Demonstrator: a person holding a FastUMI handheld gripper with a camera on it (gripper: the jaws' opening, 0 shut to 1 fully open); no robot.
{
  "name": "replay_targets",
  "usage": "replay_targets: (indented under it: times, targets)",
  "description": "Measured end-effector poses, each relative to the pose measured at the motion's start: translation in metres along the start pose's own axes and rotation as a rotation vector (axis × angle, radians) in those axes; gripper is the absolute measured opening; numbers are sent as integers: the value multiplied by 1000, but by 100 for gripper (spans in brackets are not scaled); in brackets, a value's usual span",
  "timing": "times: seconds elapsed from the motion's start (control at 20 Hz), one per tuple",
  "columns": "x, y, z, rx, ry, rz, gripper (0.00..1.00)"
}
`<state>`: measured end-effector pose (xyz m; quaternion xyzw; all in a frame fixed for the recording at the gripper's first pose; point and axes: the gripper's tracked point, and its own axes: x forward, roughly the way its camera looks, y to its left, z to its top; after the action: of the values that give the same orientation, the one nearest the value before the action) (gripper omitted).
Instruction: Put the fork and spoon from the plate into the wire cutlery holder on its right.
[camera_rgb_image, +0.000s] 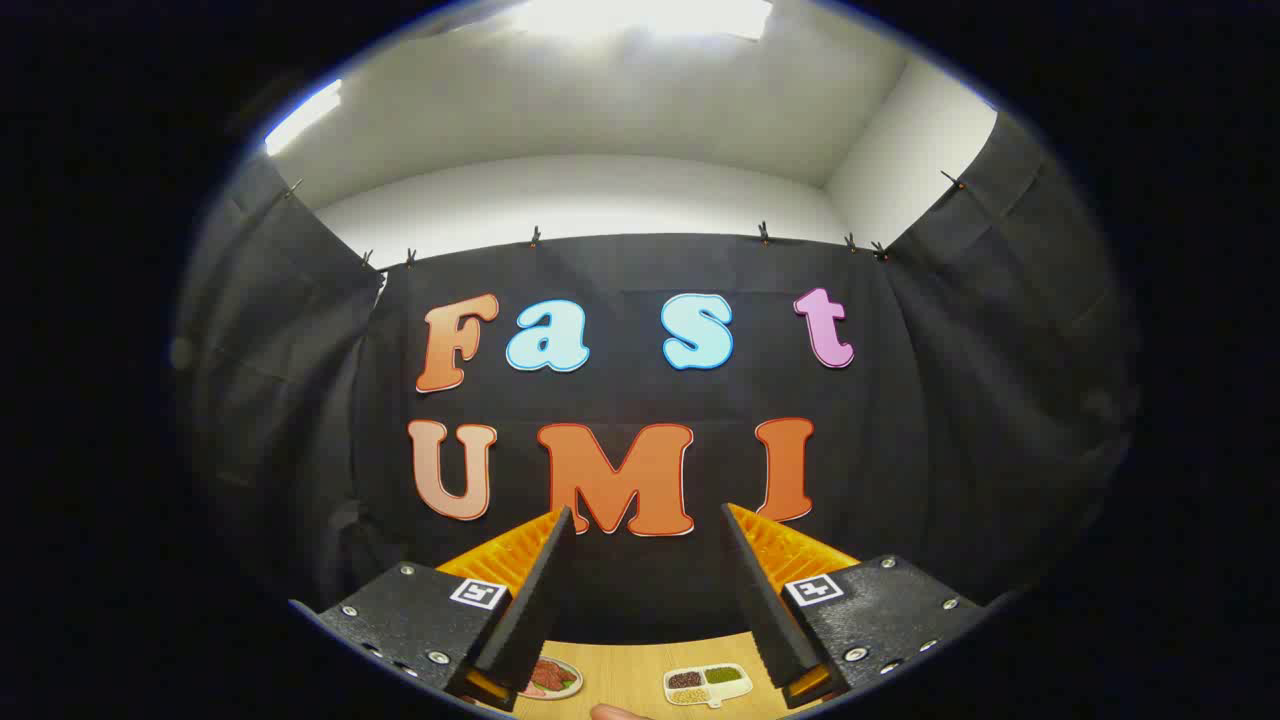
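The gripper (648, 520), fingers spread wide and holding nothing, was levelled at the booth's far wall above the wooden table (630, 680), where two food picture cards (708, 685) lay below the fingers; plate, cutlery and holder lay somewhere lower.

We face a black cloth wall (640, 600) clipped up along its top edge, with matching black cloth curtains (270, 400) at left and right. Above it we see plain white walls (580, 195) and a bright ceiling light (640, 15). Nearest us lies a light wooden counter (630, 680).
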<state>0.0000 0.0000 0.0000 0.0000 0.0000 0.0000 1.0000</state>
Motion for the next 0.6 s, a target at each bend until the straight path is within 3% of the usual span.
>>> replay_targets:
  times: [0.6]
  targets:
    - [2, 15, 0, -57, -27, 36, 86]
